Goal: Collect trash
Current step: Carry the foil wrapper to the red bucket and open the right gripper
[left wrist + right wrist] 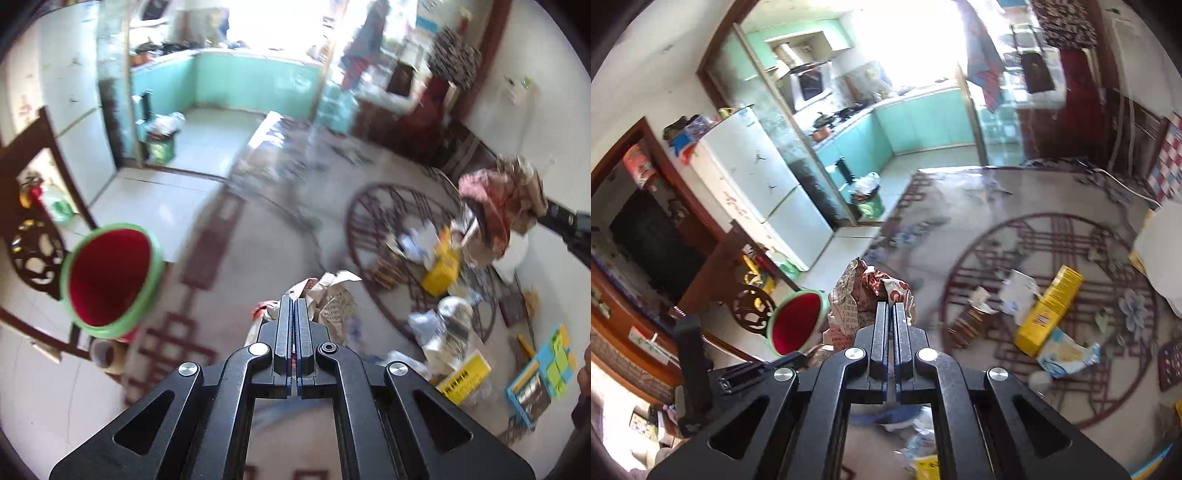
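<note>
Trash lies scattered over the patterned rug [1052, 258] at the right of both views: a yellow box [1049, 310], a white and blue wrapper [1067, 356] and a small brown carton [971, 321]. In the left wrist view the left gripper [295, 306] has its jaws pressed together on a wad of crumpled printed paper [332, 295] at lower centre. Only this view shows the right gripper [535, 212] from the side, at the right edge, carrying a reddish paper bundle [498, 195] above the litter, and a blue tray [539, 373] at lower right. In the right wrist view, that gripper's jaws are closed on the bundle, and only here do the white fridge [764, 184] and kitchen stove [846, 110] show clearly. A red bin with a green rim [110, 273] sits left of centre in both.
</note>
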Tool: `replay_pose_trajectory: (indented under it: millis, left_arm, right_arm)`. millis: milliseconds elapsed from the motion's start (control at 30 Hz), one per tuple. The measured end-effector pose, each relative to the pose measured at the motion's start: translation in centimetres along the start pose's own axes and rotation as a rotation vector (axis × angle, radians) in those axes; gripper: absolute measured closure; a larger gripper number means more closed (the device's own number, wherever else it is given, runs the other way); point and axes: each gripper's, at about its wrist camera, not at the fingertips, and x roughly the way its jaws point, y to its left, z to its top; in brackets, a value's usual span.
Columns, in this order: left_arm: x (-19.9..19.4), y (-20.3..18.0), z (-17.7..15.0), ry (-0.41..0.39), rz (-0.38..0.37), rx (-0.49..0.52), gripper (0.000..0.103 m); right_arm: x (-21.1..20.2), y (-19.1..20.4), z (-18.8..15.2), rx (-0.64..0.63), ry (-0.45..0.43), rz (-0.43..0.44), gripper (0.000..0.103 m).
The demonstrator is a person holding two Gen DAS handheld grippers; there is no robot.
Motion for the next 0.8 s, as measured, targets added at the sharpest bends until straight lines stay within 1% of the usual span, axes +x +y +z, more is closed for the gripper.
replay_pose_trajectory:
  millis: [100, 167, 267, 367, 500, 600, 700, 800]
  left_arm:
    - [-1.4, 4.7, 1.5, -0.065, 0.083, -0.044, 0.102]
    - [-1.5, 8.4, 2.5, -0.076, 0.119, -0.084, 0.102]
    - [-1.3, 13.7, 3.3, -0.084, 0.165, -0.136, 0.102]
    - [-0.7, 17.9, 3.8, -0.079, 0.185, -0.179, 0.102]
    - [0.7, 21.2, 4.4, -0.063, 0.196, -0.204, 0.102]
    - [2.1, 23.0, 4.4, -0.041, 0.198, -0.219, 0.102]
    - [3.5, 24.6, 4.4, -0.011, 0.203, -0.24, 0.102]
    - [4.5, 25.9, 4.2, 0.014, 0.213, -0.261, 0.102]
  right_arm:
    - [2.6, 4.1, 1.0, -0.047, 0.001, 0.023, 0.102]
    - [4.8, 6.6, 1.4, -0.067, 0.008, 0.047, 0.102]
    - [9.3, 10.4, 1.8, -0.092, 0.033, 0.07, 0.102]
    - [14.7, 13.9, 1.6, -0.121, 0.077, 0.088, 0.102]
    - [21.9, 17.9, 0.9, -0.162, 0.146, 0.098, 0.102]
    - [26.8, 19.9, 0.3, -0.19, 0.199, 0.087, 0.102]
    - [30.8, 21.5, -0.5, -0.205, 0.249, 0.069, 0.102]
    - [33.3, 22.4, -1.1, -0.212, 0.277, 0.055, 0.102]
